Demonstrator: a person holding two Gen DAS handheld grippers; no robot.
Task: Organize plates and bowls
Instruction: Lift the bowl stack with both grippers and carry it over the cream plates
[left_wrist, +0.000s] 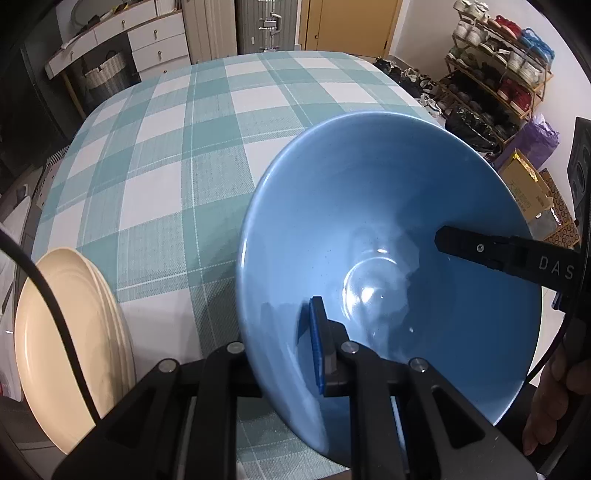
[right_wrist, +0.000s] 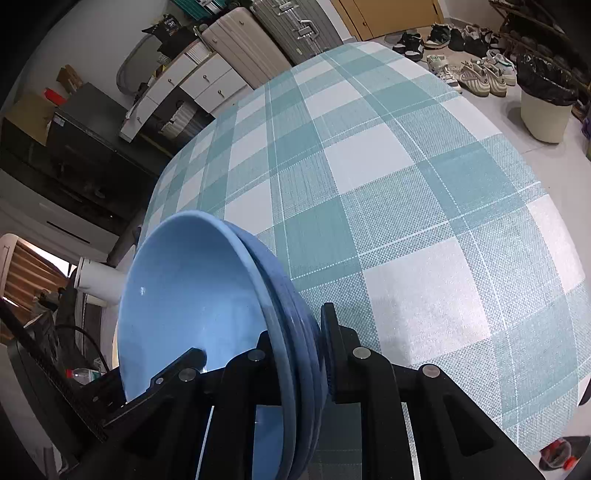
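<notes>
My left gripper (left_wrist: 284, 332) is shut on the near rim of a stack of blue bowls (left_wrist: 388, 236), one finger inside and one outside. In the left wrist view my right gripper (left_wrist: 461, 245) reaches in from the right, one finger inside the top bowl. In the right wrist view my right gripper (right_wrist: 295, 343) is shut on the rim of the same nested blue bowls (right_wrist: 192, 295). A stack of cream plates (left_wrist: 70, 332) sits at the table's left edge.
The table has a teal and white checked cloth (left_wrist: 192, 155). White drawers (left_wrist: 155, 40) stand behind it, a shoe rack (left_wrist: 495, 74) to the right, and a bin with a black bag (right_wrist: 546, 107) on the floor.
</notes>
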